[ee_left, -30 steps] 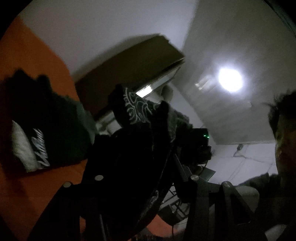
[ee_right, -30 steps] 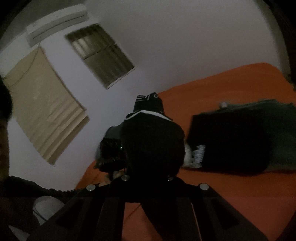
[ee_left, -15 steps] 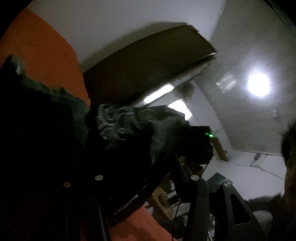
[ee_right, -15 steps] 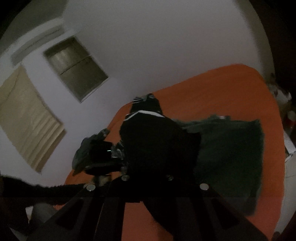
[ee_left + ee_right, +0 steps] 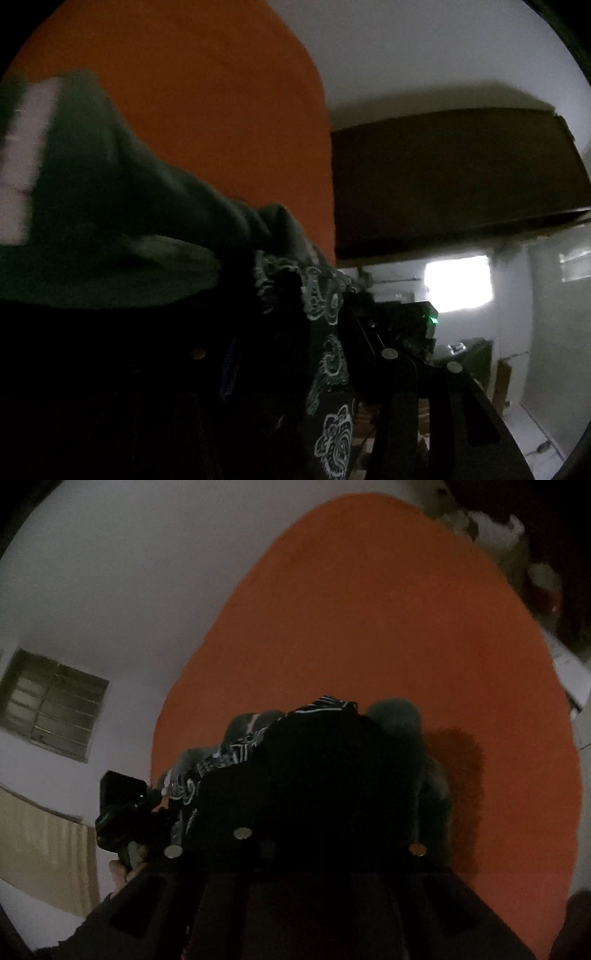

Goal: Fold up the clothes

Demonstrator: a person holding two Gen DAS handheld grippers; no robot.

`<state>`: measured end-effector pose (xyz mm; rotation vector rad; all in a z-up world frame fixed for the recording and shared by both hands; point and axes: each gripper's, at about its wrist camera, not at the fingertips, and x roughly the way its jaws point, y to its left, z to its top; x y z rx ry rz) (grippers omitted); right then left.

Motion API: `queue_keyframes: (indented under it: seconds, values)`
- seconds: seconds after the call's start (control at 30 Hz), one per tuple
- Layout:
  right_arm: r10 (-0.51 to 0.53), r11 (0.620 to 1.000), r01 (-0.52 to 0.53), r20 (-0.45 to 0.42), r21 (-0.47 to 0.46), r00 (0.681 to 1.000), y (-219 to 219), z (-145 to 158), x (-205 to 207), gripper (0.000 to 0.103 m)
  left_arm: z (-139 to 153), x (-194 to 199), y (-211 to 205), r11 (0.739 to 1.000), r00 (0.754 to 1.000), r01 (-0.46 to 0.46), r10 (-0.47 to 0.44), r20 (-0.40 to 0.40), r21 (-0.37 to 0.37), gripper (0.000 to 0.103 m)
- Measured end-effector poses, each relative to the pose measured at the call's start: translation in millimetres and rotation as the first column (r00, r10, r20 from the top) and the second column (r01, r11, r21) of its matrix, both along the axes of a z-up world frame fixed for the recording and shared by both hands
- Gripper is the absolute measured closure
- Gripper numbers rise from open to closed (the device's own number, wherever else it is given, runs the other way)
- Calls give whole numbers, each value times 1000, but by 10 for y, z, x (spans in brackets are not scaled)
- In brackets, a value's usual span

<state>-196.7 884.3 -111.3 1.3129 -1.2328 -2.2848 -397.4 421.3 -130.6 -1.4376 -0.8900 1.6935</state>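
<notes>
Ahead of us orange bed lies bare and wide, open room to pass. Black patterned garment bunched right before right gripper, blocks near view. In left view dark green clothing crowds left side; same black garment hangs across left gripper. Dark wooden cabinet bounds bed's far edge. We see clutter past bed's upper right corner.
</notes>
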Motion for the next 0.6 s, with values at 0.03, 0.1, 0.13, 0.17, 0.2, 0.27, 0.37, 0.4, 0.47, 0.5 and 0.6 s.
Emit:
queue_keyframes:
  seconds: [0.03,0.1,0.13,0.17,0.2,0.27,0.37,0.4,0.47,0.5,0.6]
  values:
    - [0,1000,0,7,-15,1000,22,-23,-25,81,60,37,-42,1000,1000,8,-8,-10,-14,52]
    - [18,999,-17,42,-29,999,123,-67,-115,76,175,100,-111,999,1000,8,-9,-20,-37,52]
    - [27,999,-26,59,-18,998,97,-22,-110,74,240,149,-133,999,1000,0,-1,-16,-43,52]
    - [35,999,-35,76,-8,997,58,33,-94,71,324,234,-146,999,1000,-2,1,-14,-50,52]
    - [43,999,-43,93,3,995,19,88,-78,68,414,359,-155,998,1000,6,-7,-21,-58,51]
    - [-20,998,11,142,66,990,78,224,189,41,602,574,-142,997,998,23,-26,-49,-68,46]
    - [-102,977,77,121,197,987,154,450,843,38,775,931,-42,988,987,89,-104,-124,-123,44]
    - [-145,968,121,96,220,985,176,517,1217,38,788,1003,-25,985,983,109,-126,-130,-132,44]
    - [-218,961,200,82,191,972,61,566,1825,38,775,1121,1,980,979,142,-160,-129,-140,44]
    - [-251,958,235,85,165,964,-97,591,2096,38,744,1161,20,979,979,143,-161,-124,-143,44]
    - [-323,945,320,36,69,946,-519,383,2789,38,551,1196,112,973,981,150,-168,-93,-173,44]
